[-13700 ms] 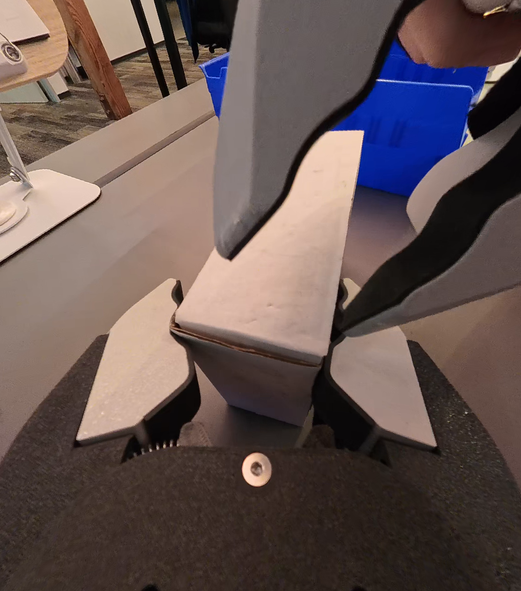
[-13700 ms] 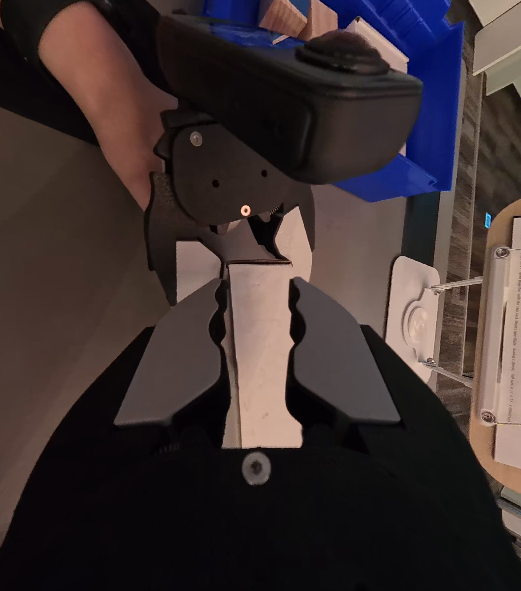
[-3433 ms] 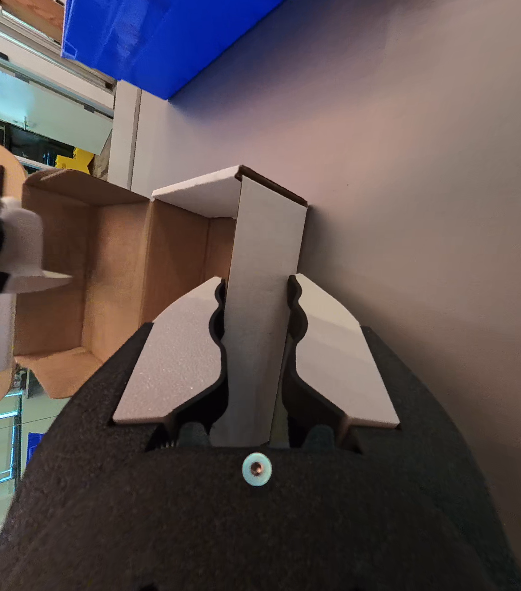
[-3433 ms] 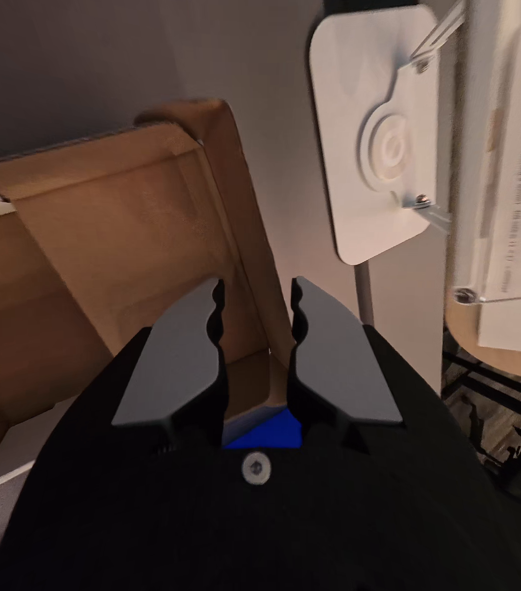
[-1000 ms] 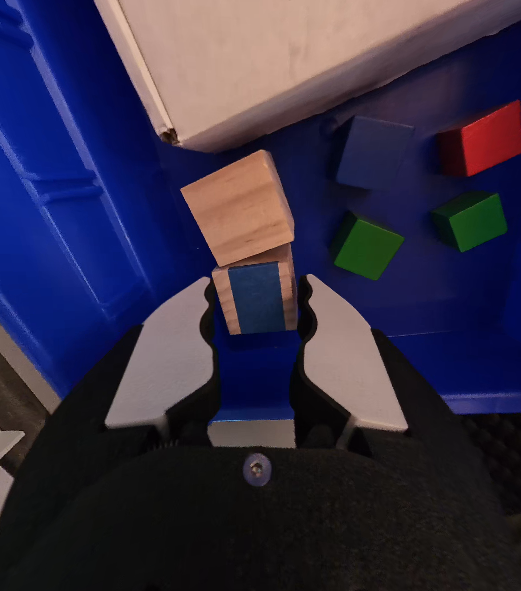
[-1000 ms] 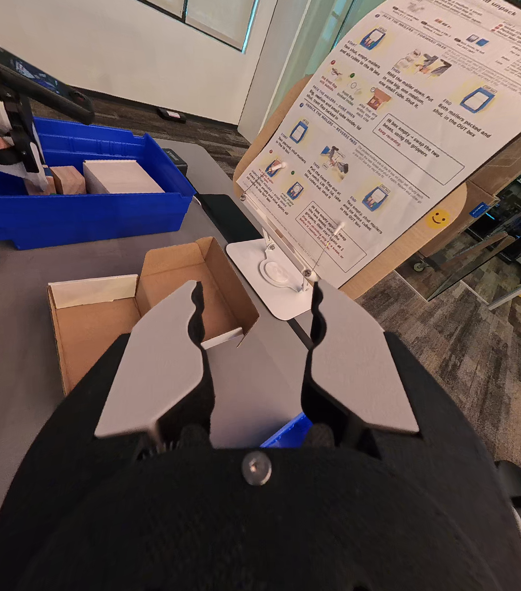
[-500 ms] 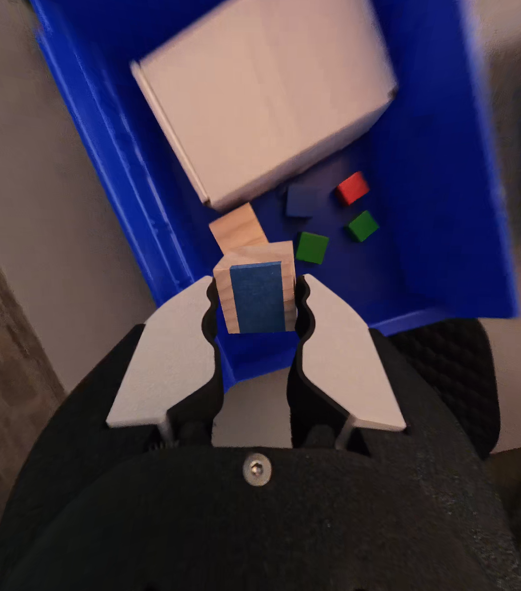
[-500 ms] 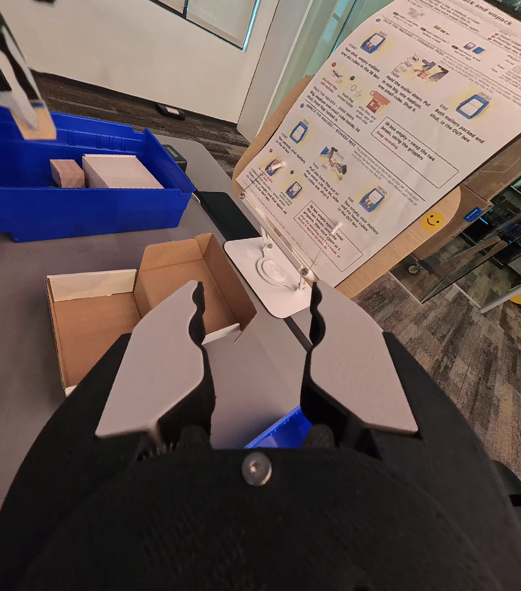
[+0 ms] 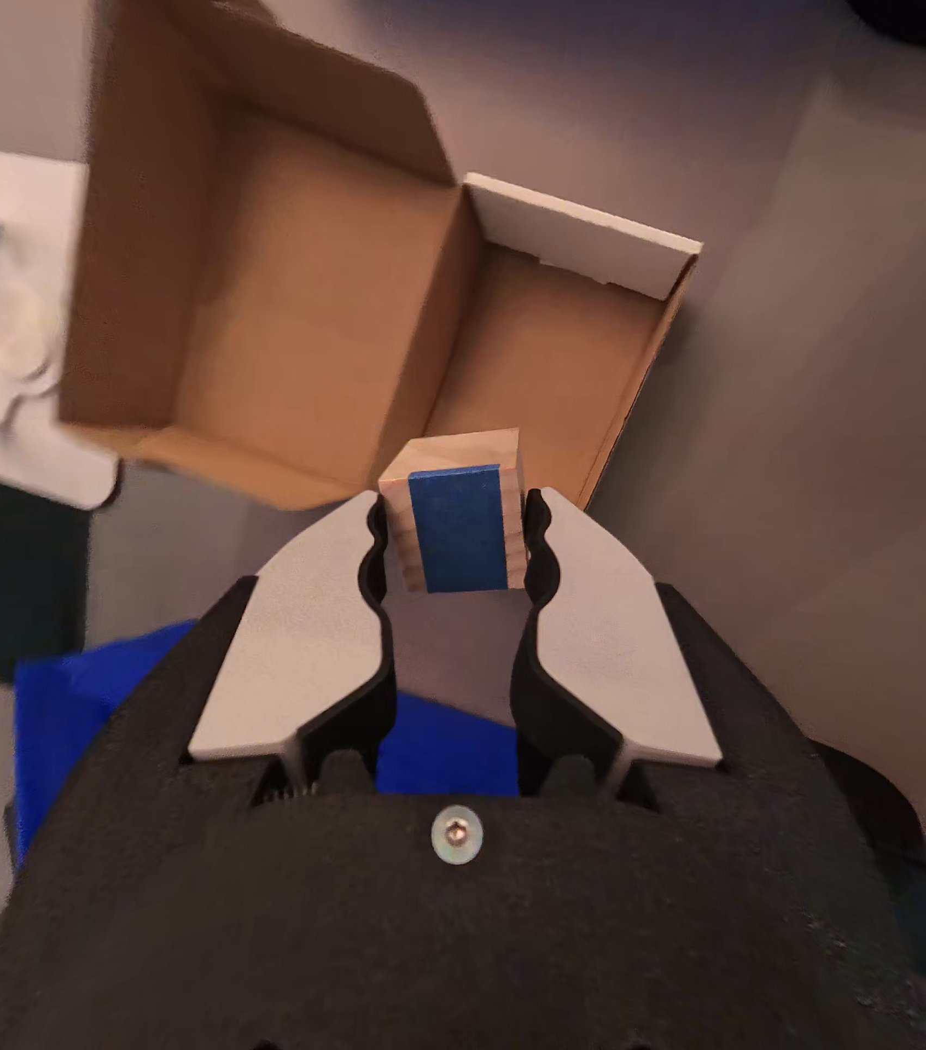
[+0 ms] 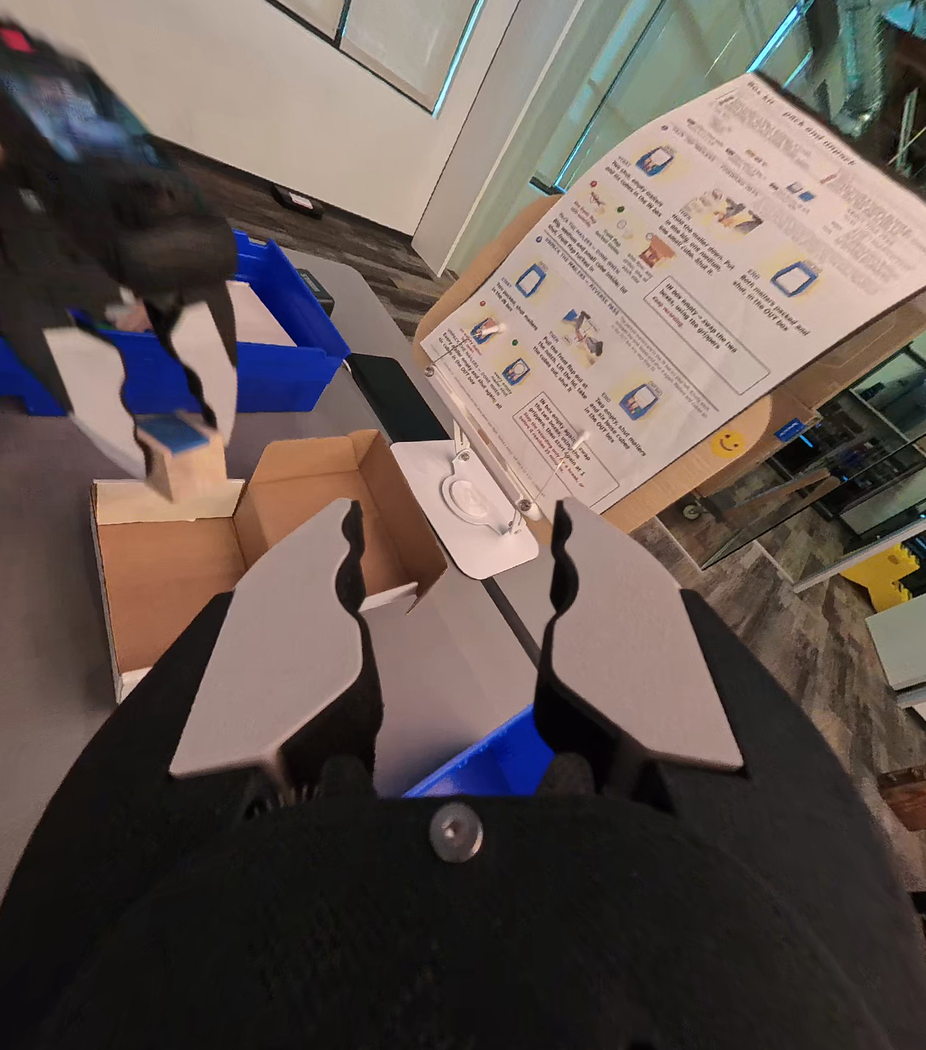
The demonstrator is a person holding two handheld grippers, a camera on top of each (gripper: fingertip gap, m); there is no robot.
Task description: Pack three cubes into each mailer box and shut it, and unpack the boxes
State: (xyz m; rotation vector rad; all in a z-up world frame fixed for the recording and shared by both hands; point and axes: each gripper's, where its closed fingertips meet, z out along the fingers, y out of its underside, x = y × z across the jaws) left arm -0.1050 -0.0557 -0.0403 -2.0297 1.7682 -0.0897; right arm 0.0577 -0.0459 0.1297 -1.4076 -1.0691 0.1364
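Crowding the upper right of the right wrist view, a large instruction sheet [image 10: 670, 295] with printed text and small pictures leans on a white stand [image 10: 472, 505] at the table's far edge. A blue bin [image 10: 284, 363] sits in the upper left of that view with a white closed box [image 10: 256, 318] partly visible inside, and the rim of a second blue bin [image 10: 483, 755] shows between the right gripper's fingers.

Nothing lies inside the open mailer box [image 9: 335, 318], which rests on the grey table [image 9: 818, 398] with its brown cardboard interior bare, white outer faces showing on its flaps and its lid folded back; in the left wrist view it fills the upper centre.

The left gripper [image 9: 457, 540] is clamped on a wooden cube [image 9: 457, 523], pale wood with a blue patch on the near face, held in the air above the box's near edge at frame centre. In the right wrist view the same cube [image 10: 187, 454] appears at left centre, over the box's far flap, motion-blurred.

The right gripper [image 10: 455, 545] is spread apart and holds nothing, low in its own frame, on the near side of the box [image 10: 165, 574].
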